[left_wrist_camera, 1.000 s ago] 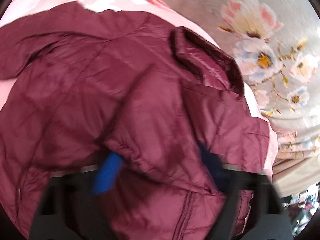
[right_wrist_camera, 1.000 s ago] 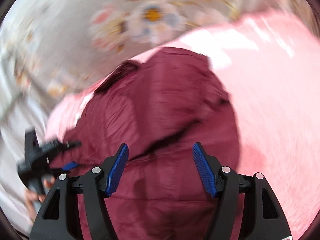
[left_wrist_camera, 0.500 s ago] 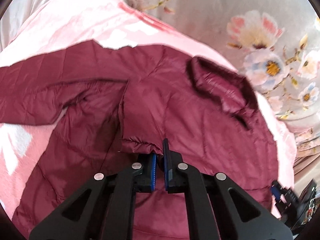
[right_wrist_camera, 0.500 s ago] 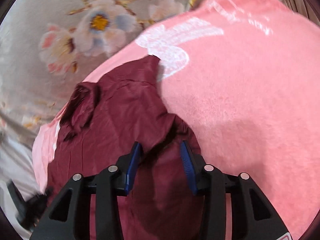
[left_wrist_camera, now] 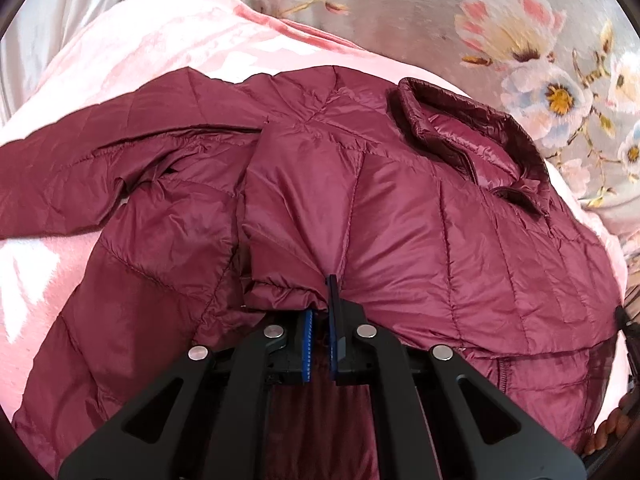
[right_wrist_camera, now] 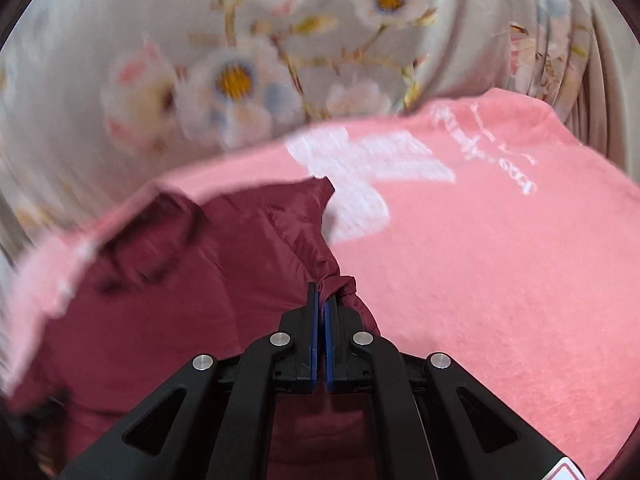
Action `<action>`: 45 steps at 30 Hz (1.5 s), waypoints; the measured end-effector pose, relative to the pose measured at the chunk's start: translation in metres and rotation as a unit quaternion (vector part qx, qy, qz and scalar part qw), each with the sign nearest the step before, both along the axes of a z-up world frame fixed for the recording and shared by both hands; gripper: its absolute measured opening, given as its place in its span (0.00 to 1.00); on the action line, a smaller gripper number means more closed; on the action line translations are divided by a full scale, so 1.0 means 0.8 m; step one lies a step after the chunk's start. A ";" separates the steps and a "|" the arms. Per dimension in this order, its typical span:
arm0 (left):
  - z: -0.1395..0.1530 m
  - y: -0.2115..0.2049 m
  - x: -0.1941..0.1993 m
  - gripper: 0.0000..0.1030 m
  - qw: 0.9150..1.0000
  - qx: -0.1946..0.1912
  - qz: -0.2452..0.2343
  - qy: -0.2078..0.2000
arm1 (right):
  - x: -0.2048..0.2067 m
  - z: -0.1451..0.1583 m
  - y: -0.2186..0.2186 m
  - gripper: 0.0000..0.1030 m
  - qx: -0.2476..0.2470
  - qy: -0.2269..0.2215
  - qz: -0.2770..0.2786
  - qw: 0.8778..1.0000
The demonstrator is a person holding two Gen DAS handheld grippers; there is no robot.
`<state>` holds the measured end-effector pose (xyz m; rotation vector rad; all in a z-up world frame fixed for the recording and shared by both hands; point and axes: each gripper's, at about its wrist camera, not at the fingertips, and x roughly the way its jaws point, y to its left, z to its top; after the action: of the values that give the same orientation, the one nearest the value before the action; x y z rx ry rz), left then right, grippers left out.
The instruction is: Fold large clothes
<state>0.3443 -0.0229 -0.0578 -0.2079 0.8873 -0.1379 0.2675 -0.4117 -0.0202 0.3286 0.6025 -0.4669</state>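
jacket (left_wrist_camera: 420, 240) | left tool (left_wrist_camera: 320, 312) clamped on cuff | right tool (right_wrist_camera: 321, 300) just closed, pinching hem

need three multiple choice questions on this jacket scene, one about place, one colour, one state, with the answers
1. Where does the quilted puffer jacket lie?
A. on a pink fleece blanket
B. on a wooden floor
C. on a hanger

2. What colour is the jacket?
A. navy
B. maroon
C. grey

3. How does the left gripper stand?
A. wide open above the jacket
B. shut on a sleeve cuff
C. shut on the collar

Answers:
1 A: the quilted puffer jacket is spread over the pink fleece blanket, with flowered grey cloth behind.
2 B: its shiny fabric is dark red throughout.
3 B: the left gripper pinches the gathered sleeve cuff; the collar lies apart, further off. The right gripper, whose jaws have just been closing, pinches the jacket's edge too.
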 end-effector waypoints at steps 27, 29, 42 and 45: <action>-0.002 -0.001 -0.004 0.06 1.000 0.014 0.001 -0.017 | 0.057 -0.029 0.221 0.08 -0.024 0.084 0.206 0.975; -0.002 -0.001 -0.004 0.06 1.000 0.013 0.001 -0.017 | 0.065 -0.046 0.220 0.06 -0.014 0.103 0.206 0.973; -0.003 -0.002 -0.004 0.06 1.000 0.019 0.000 -0.018 | 0.066 -0.068 0.223 0.01 -0.031 0.111 0.202 0.973; -0.004 -0.002 -0.003 0.06 1.000 0.017 0.001 -0.018 | 0.070 -0.067 0.222 0.01 -0.029 0.110 0.202 0.973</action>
<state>0.3418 -0.0247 -0.0607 -0.1736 0.8538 -0.1246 0.3235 -0.2341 -0.0738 0.0915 0.8475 -0.1280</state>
